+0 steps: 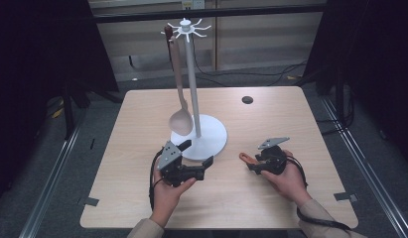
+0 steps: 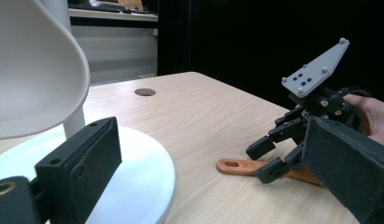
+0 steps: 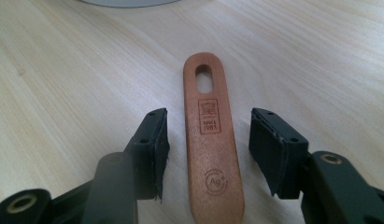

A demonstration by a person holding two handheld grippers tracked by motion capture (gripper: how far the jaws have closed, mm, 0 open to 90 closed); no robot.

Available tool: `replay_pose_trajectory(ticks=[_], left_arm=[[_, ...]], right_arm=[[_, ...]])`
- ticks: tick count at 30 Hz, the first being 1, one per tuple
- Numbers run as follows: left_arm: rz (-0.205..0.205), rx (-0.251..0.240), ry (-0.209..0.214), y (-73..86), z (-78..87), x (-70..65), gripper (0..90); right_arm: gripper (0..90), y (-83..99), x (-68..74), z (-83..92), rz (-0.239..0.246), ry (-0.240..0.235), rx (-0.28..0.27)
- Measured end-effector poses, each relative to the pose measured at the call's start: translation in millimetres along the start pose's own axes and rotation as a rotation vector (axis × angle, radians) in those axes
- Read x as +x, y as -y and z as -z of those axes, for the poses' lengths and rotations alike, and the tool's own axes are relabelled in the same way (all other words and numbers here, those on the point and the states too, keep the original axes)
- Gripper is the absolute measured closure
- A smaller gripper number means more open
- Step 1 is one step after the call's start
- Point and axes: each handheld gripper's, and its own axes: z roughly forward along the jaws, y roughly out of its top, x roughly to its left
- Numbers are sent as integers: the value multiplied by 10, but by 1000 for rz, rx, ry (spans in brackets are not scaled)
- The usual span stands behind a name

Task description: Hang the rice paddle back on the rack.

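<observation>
A brown wooden utensil handle (image 3: 213,140) with a slot near its tip lies flat on the table (image 1: 271,119). My right gripper (image 3: 208,135) is open around it, a gap on each side between pads and wood. The handle (image 1: 244,157) pokes out left of the right gripper (image 1: 251,162). A white utensil stand (image 1: 192,74) rises from a round base (image 1: 214,141), with a pale spoon (image 1: 180,119) hanging from its top hooks. My left gripper (image 1: 196,152) is open at the base's front edge with nothing between its jaws. The left gripper view has the left gripper (image 2: 210,140), spoon bowl (image 2: 31,70), base (image 2: 138,177), handle (image 2: 236,166) and right gripper (image 2: 269,158).
A dark round cable hole (image 1: 247,99) sits in the table's far right part. Grey tape marks (image 1: 90,201) lie at the near corners. Cables run across the floor behind the table, and dark curtains hang on both sides.
</observation>
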Motion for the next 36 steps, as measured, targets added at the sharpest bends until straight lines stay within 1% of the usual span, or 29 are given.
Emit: replay_pose_trajectory(ticks=[1, 2, 3, 5, 6, 7, 8, 9, 10, 12, 13, 15, 16, 17, 18, 20, 21, 22, 23, 24, 25, 26, 27, 29, 31, 32, 34, 35, 36], left_arm=[[12, -1, 6, 10, -6, -3, 44], [7, 3, -5, 13, -8, -5, 44], [13, 1, 5, 18, -14, -5, 45], [10, 9, 7, 23, -26, -13, 45], [19, 1, 17, 27, -40, -25, 45], [20, 9, 14, 29, -42, -33, 46], [10, 12, 15, 30, -48, -29, 46], [7, 15, 20, 32, -53, -26, 46], [16, 15, 14, 35, -56, -33, 47], [8, 13, 20, 31, -59, -16, 48], [21, 10, 19, 33, -60, -18, 48], [9, 8, 27, 31, -65, -1, 48], [13, 8, 27, 33, -69, -2, 48], [8, 14, 17, 33, -72, -2, 48], [22, 12, 27, 41, -85, -10, 49], [18, 17, 28, 51, -103, -7, 49], [17, 24, 26, 58, -108, -7, 49], [5, 35, 32, 66, -110, 2, 50], [19, 24, 35, 79, -126, -7, 50], [21, 31, 32, 86, -131, -10, 50], [12, 38, 31, 95, -132, -5, 50], [10, 45, 35, 100, -134, -5, 50], [8, 43, 37, 108, -144, -8, 50], [17, 48, 33, 120, -152, -22, 51], [15, 53, 43, 122, -161, -44, 51], [8, 54, 49, 120, -170, -57, 51], [12, 58, 50, 121, -178, -66, 52], [10, 60, 52, 124, -187, -68, 52], [22, 59, 48, 127, -198, -73, 53]], right_arm=[[449, -8, 7, -5, -5, 5, 6], [438, -23, 15, -18, 0, 12, 10], [439, -31, 27, -32, 4, 16, 7], [438, -48, 45, -52, 33, 37, 10], [444, -62, 50, -65, 26, 30, 10], [447, -75, 52, -71, 24, 41, 14], [446, -84, 47, -87, 31, 41, 7], [460, -94, 52, -102, 24, 38, 4], [479, -104, 54, -117, 35, 33, -3], [524, -136, 63, -130, 38, 26, 7], [548, -151, 73, -128, 34, 33, 19], [574, -160, 81, -146, 34, 36, 8], [604, -168, 83, -154, 38, 23, 6], [640, -174, 87, -151, 35, 25, 11], [647, -181, 96, -145, 24, 28, 23], [651, -193, 90, -149, 26, 22, 28], [652, -200, 90, -142, 12, 21, 42], [657, -207, 93, -144, 14, 19, 44], [659, -213, 97, -147, 20, 25, 46], [663, -213, 108, -150, 22, 30, 43], [665, -213, 113, -151, 18, 30, 41], [665, -215, 113, -150, 4, 25, 40], [665, -212, 120, -151, -3, 27, 36], [666, -206, 117, -147, -4, 34, 32], [666, -181, 91, -133, -31, 11, 16], [666, -177, 86, -119, -51, 10, 8], [666, -178, 68, -79, -65, 10, -13], [666, -184, 62, -50, -71, 19, -30], [666, -190, 59, -20, -75, 16, -45]])
